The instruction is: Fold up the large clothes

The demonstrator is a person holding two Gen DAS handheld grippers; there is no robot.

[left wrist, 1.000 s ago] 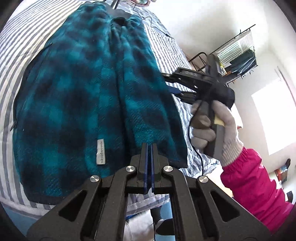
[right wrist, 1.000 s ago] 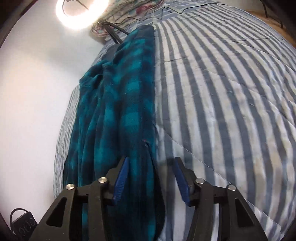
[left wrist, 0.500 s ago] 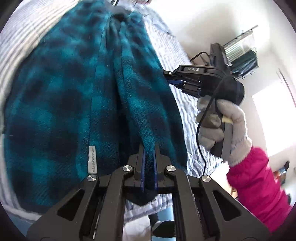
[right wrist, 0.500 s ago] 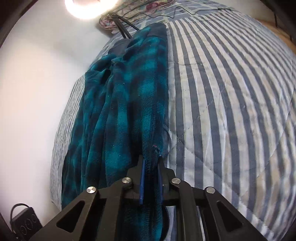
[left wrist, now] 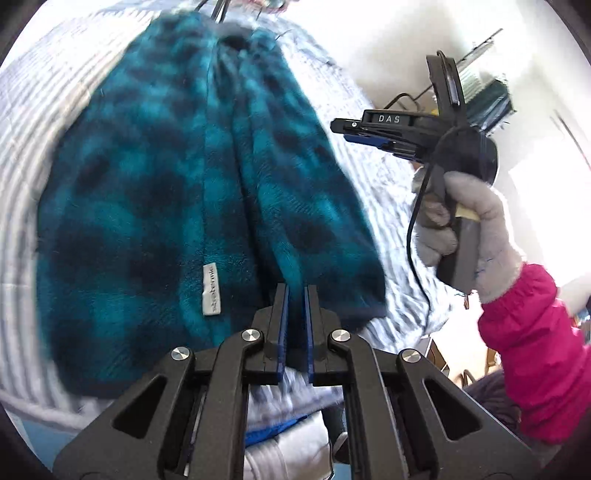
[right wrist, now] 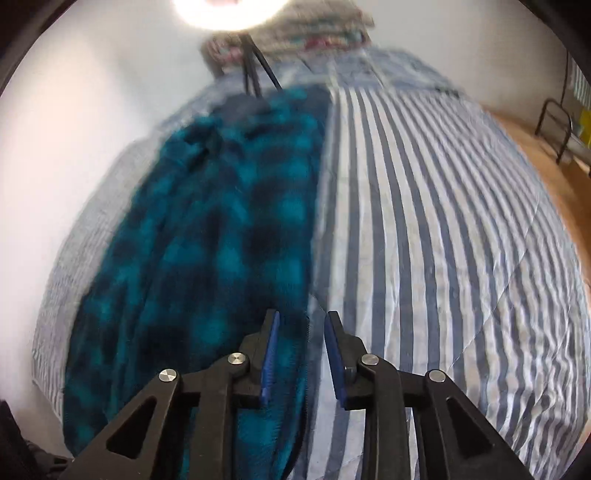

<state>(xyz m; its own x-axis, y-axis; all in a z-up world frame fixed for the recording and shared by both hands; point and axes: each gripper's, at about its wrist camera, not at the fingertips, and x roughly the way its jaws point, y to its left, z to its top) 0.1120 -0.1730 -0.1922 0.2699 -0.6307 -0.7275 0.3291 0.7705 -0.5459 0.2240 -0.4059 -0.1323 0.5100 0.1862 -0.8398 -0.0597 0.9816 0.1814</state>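
Teal-and-black plaid fleece (left wrist: 155,206) lies lengthwise on striped bedspread (right wrist: 424,240)

Looked like a home bedroom: bed (right wrist: 443,221) under blue-and-white striped quilt, wood floor (right wrist: 546,155) beside it, metal clothes rack (left wrist: 480,85) against white wall, bright window (left wrist: 546,206), ring light (right wrist: 225,14) on stand at bed's far end.

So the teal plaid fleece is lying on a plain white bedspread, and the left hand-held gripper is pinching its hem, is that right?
Not quite. The bedspread is blue-and-white striped, not plain white; the right wrist view shows the stripes clearly. The rest holds: the left hand-held gripper is shut on the hem of the teal plaid fleece.
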